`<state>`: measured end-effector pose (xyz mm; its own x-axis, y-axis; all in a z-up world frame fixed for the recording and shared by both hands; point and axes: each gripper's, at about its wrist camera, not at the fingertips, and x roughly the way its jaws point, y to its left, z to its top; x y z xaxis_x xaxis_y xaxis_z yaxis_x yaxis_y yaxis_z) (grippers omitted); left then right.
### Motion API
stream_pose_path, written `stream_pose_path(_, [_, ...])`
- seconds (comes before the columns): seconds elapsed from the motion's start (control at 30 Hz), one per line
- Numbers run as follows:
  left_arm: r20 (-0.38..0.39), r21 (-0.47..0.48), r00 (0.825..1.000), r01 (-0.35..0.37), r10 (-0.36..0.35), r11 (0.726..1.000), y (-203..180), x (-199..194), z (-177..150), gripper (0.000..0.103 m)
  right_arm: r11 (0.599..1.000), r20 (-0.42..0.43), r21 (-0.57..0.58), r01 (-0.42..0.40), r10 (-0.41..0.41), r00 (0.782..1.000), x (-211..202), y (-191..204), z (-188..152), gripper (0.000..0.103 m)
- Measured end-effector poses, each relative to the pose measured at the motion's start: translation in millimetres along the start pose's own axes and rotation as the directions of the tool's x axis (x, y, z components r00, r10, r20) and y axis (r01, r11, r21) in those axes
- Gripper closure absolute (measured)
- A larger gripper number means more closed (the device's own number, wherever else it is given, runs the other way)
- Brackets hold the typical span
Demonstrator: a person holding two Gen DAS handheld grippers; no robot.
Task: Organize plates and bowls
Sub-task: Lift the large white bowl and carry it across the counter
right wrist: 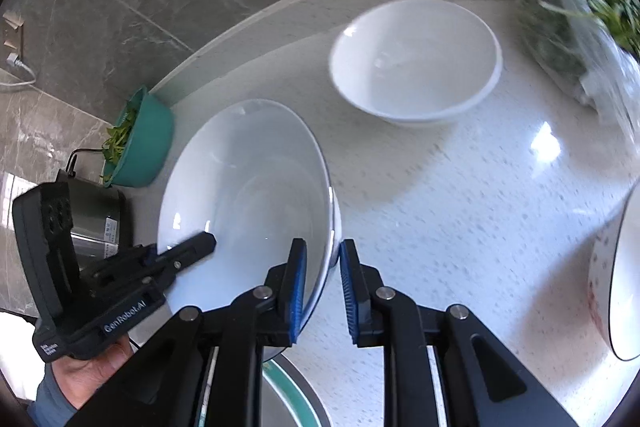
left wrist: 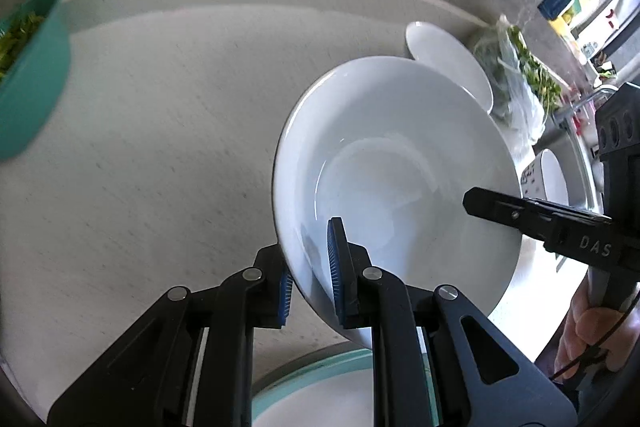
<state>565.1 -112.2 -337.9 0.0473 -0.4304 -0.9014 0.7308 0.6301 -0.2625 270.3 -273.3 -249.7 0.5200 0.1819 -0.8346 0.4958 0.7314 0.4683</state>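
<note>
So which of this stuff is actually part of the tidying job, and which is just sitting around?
Part of the job: the held white bowl, second white bowl, dotted bowl, teal-rimmed plate.

Lying about: teal bowl of greens, bagged greens, metal appliance.
</note>
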Motion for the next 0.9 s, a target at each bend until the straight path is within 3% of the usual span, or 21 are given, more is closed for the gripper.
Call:
stream_pose_path(0.37, [-0.002, 0.039, 1.0, 0.014, -0.014, 0.999, -30.3, -13.8, -27.6, 0.089, 1.0, 0.012, 0.012, -0.005, 0.005, 1.0, -25.4, -22.1, -25.2, 0.082])
stream_pose_path(0.9, [-0.116, 0.088, 0.992, 0.049, -0.039, 0.995, -144.5, -0.7, -122.9, 0.089, 0.998, -0.037, 0.061, -0.027, 0.029, 0.999, -89.2, -112.1, -102.5, 0.079])
